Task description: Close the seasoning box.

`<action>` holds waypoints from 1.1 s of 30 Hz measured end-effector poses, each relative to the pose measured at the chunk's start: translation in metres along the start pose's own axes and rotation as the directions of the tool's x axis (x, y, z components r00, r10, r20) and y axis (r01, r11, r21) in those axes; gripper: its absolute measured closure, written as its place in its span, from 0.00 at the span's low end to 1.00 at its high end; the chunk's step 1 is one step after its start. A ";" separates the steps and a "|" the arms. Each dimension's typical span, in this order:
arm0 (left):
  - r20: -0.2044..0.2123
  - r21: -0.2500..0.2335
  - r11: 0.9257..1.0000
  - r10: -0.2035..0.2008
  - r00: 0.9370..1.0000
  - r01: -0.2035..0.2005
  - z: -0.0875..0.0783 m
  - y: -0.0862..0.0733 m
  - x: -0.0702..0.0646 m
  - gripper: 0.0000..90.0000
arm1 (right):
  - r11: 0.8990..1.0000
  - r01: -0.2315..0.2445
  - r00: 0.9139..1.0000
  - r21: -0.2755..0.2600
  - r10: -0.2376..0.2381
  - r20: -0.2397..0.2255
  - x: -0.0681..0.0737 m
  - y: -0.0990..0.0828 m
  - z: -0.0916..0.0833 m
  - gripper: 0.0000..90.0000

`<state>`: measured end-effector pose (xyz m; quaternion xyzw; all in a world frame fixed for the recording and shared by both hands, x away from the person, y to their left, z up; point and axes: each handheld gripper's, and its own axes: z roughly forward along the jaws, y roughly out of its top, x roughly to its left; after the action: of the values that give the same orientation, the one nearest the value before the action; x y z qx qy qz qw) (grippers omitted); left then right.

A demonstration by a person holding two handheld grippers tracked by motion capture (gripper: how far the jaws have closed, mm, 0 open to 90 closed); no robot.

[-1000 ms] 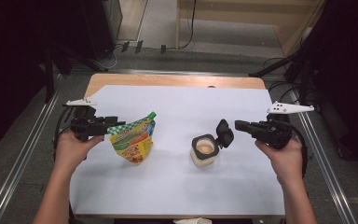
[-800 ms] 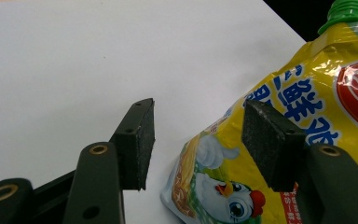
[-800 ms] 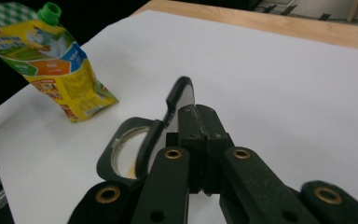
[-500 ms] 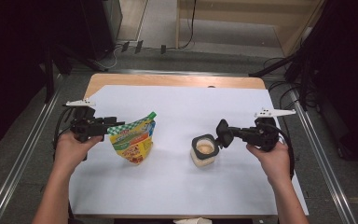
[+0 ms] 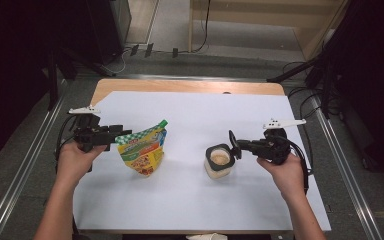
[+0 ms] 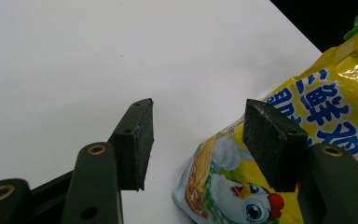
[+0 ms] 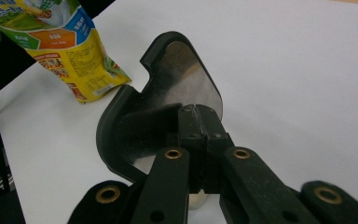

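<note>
**A:** Starting nearest the person, what were the claws doing?

**B:** Low right of the high view, the right claw (image 5: 234, 145) was clenched on the black hinged plastic lid (image 7: 161, 100) of the small cream-coloured square plastic jar (image 5: 219, 162). The lid stood up on edge, swung back from the jar's mouth. Left of centre, the left claw (image 6: 196, 140) was released, jaws apart, with the lower corner of the yellow printed foil pouch with the green screw cap (image 5: 143, 149) just by its right-hand jaw. I couldn't tell whether it was touching.

**B:** The jar stood upright right of centre on the desk (image 5: 190, 200), open, with a pale brown filling visible inside. The pouch stood propped and tilted left of centre.

**A:** How would they handle?

**B:** My guess: the jar was rigid and fairly light, likely to slide or tip if the lid was pulled sideways. The thin lid edge gave the pads a firm flat bite, but the hinge looked like the weak spot. The pouch seemed soft, crinkly and slick. Its flat seam or the stiff neck under the cap looked better to take than the bulging middle.

**A:** And farther off?

**B:** A smooth white sheet covered the desk, with a strip of wood bare along its far edge. Metal rails ran down both sides. Beyond, in the upper frame, lay grey floor, loose cables and dark stands.
</note>
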<state>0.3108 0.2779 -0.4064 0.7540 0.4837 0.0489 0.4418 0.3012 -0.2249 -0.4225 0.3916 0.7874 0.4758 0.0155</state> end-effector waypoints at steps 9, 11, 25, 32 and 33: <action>0.000 0.006 1.000 -0.001 1.000 0.001 0.001 0.000 0.000 0.48 | 1.000 0.017 0.999 -0.003 -0.017 -0.032 0.011 0.002 0.006 1.00; 0.002 0.009 1.000 -0.008 1.000 0.008 0.001 0.000 0.001 0.48 | 1.000 0.025 0.999 -0.002 -0.025 -0.041 0.014 0.003 0.008 1.00; 0.001 0.014 1.000 -0.008 1.000 0.008 0.002 -0.002 0.002 0.47 | 0.992 0.079 0.996 0.102 -0.073 -0.057 0.027 -0.006 0.037 1.00; 0.001 0.016 1.000 -0.010 1.000 0.010 0.002 -0.002 0.002 0.47 | 0.992 0.077 0.995 0.098 -0.071 -0.067 0.028 -0.007 0.039 1.00; 0.001 0.017 1.000 -0.010 1.000 0.010 0.002 -0.002 0.002 0.47 | 0.992 0.078 0.995 0.097 -0.071 -0.067 0.028 -0.007 0.039 0.99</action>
<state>0.3118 0.2785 -0.4102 0.7555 0.4874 0.0423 0.4358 0.2929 -0.1800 -0.4390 0.3469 0.8243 0.4472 -0.0111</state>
